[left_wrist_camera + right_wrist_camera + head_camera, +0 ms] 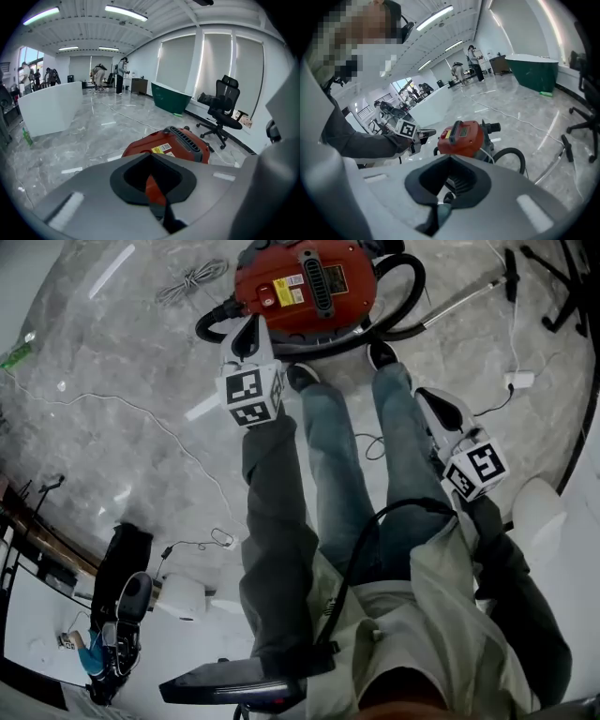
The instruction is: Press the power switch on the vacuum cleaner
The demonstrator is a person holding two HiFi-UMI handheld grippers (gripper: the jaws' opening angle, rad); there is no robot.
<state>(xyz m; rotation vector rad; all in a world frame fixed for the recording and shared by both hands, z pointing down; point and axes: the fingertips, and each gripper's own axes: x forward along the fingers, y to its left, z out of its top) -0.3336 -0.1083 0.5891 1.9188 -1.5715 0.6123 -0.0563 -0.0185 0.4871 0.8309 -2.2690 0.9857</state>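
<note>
You are standing on the grey marble floor [122, 381], with the red vacuum cleaner [305, 282] sitting just ahead of your shoes and its black hose [408, 296] curling round its right side. You are holding your left hand-held gripper [249, 332] out over the vacuum cleaner's near left edge, close to the yellow label [289, 282]. Contact cannot be told. Its jaws are pressing together on nothing. You are keeping your right hand-held gripper [429, 399] low beside your right leg, well apart from the vacuum cleaner, its jaws likewise sitting together and empty.
</note>
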